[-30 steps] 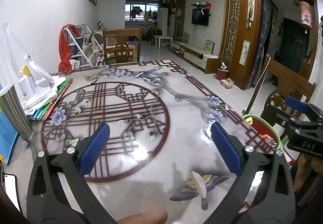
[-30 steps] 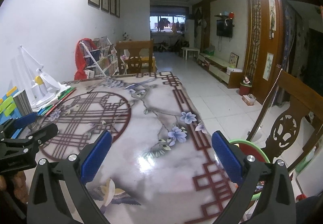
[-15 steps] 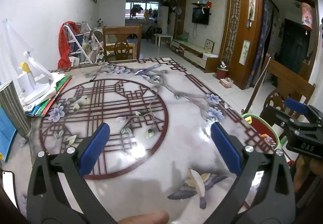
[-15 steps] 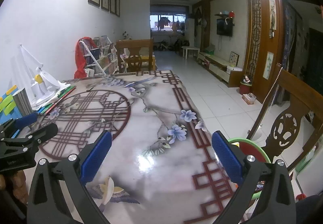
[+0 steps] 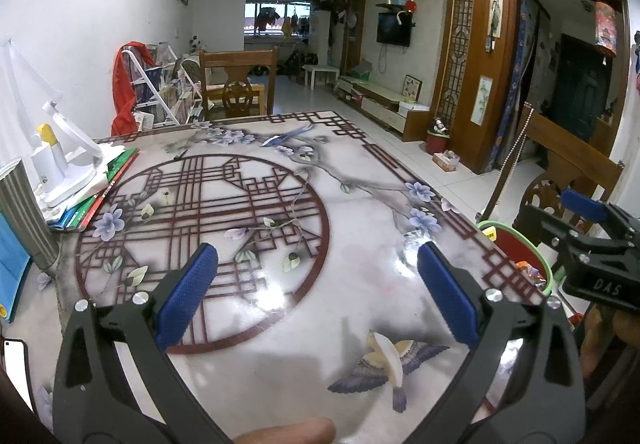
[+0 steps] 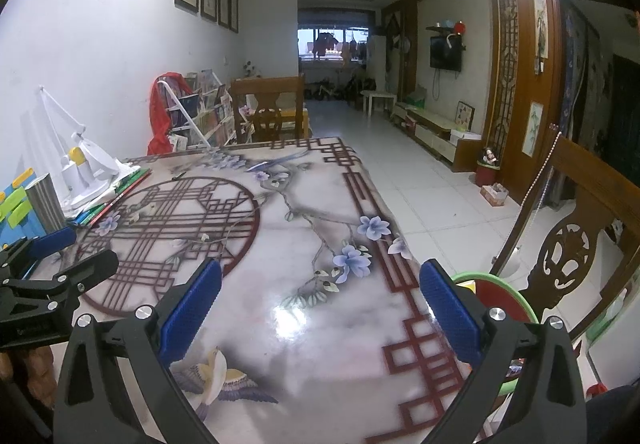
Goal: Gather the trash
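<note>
My left gripper (image 5: 318,268) is open and empty above the near part of the patterned marble table (image 5: 360,284). My right gripper (image 6: 320,282) is open and empty over the table's near right part. A red bin with a green rim (image 5: 520,248) stands beside the table's right edge, with colourful wrappers inside; it also shows in the right wrist view (image 6: 498,294). No loose trash shows on the table top. The right gripper appears at the right edge of the left wrist view (image 5: 588,232), and the left gripper at the left edge of the right wrist view (image 6: 48,264).
A white desk lamp (image 5: 64,163) stands on books (image 5: 108,183) at the table's left edge, with a grey ribbed cylinder (image 5: 24,215) and a blue box (image 5: 10,268) nearer. Wooden chairs stand at the far end (image 5: 238,87) and right side (image 6: 576,244).
Both grippers have risen and drawn back slightly, so more of the table shows. Both stay open and empty.
</note>
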{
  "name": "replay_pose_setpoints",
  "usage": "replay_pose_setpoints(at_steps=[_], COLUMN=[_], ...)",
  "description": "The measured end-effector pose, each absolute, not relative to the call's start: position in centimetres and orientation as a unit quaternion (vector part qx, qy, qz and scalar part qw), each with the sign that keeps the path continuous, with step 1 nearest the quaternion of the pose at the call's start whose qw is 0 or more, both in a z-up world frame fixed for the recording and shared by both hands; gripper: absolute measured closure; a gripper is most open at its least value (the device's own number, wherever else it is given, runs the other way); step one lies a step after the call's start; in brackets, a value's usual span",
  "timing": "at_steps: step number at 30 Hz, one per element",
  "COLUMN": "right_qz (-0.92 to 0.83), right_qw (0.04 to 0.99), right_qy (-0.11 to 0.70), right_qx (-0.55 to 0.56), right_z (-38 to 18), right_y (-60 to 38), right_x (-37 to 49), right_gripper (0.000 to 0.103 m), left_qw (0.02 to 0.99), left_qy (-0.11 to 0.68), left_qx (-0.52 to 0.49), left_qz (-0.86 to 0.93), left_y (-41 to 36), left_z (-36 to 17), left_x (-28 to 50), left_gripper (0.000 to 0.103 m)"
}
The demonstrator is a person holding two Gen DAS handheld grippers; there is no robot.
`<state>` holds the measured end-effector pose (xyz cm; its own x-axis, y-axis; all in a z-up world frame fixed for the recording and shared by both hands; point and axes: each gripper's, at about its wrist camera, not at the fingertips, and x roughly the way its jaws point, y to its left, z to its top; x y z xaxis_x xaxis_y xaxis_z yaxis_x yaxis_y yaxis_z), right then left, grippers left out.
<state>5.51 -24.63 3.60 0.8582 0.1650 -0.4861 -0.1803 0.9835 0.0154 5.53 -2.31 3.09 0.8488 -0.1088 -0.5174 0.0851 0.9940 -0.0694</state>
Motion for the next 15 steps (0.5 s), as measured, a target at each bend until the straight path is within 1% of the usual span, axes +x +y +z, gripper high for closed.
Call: replay_pose_setpoints(at_steps=[15], right_qz=[0.091], right_qw=[0.963], right_qy=[0.255], right_qx=[-0.015], right_z=[3.27], right_y=[-24.49], right_x=[5.58], right_gripper=[0.007], left_qw=[0.96], left_qy=[0.274], left_qx=[-0.02], left_qz=[-0.049], left_y=[-2.4], left_z=[2.74], left_x=[5.49], left_gripper=[0.005])
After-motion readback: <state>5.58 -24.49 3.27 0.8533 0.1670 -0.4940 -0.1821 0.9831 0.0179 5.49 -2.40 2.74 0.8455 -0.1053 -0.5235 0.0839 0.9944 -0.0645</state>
